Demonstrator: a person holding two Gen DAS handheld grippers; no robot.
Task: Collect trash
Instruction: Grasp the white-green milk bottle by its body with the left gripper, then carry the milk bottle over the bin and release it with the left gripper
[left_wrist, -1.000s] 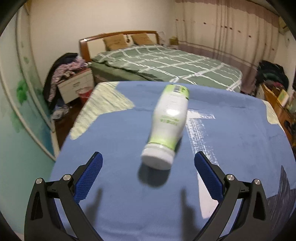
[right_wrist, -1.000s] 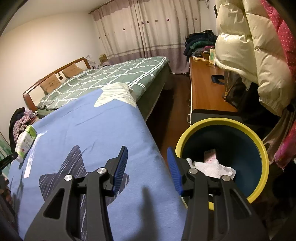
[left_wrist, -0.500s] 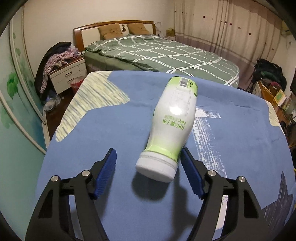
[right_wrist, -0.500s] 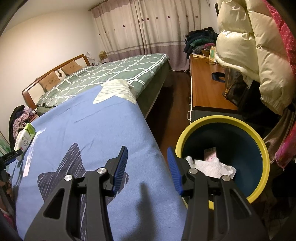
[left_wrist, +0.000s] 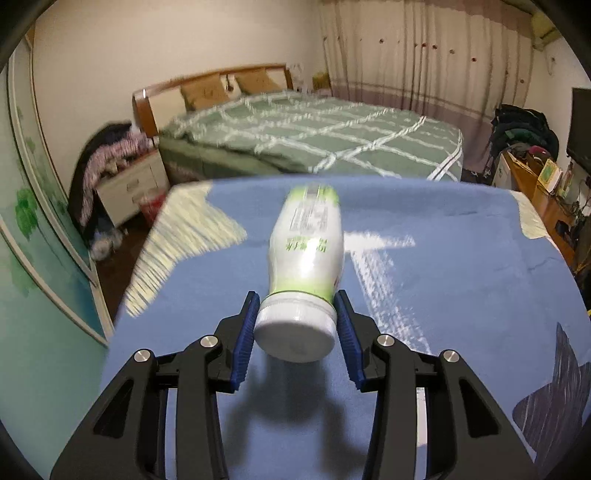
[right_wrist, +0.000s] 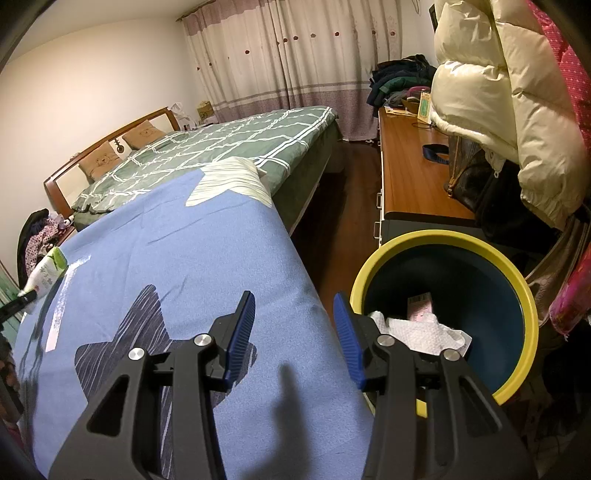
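So the left gripper (left_wrist: 295, 328) has gone from wide open around the bottle (left_wrist: 304, 258) a second ago to clamped on it now, blue pads pressed against the white cap end on both sides; the background's all smeared in that view, so I'd guess the thing is already coming up off the blue blanket (left_wrist: 443, 280) — there's a shadow under the cap, but I can't swear there's daylight between bottle and fabric. Means the grab is basically done and what's left is hauling it over to the bin (right_wrist: 443, 240), which sits on the floor off the far edge of the blanket from the bottle, well apart from it.

Right gripper (right_wrist: 293, 325) hasn't budged; jaws apart, nothing in them, hanging over the blanket edge right next to the bin.

Stuff I can't make out: the bottle label is blurred, just green print on white; its far end is washed out against the blanket; no clue if it's empty. From the right-hand view the bottle (right_wrist: 46, 271) is a tiny thing at the frame edge and the left gripper is cut off there. The bin already holds crumpled white paper (right_wrist: 417, 328) and a pinkish packet (right_wrist: 419, 304) — the right gripper's fingers cover part of the near rim.
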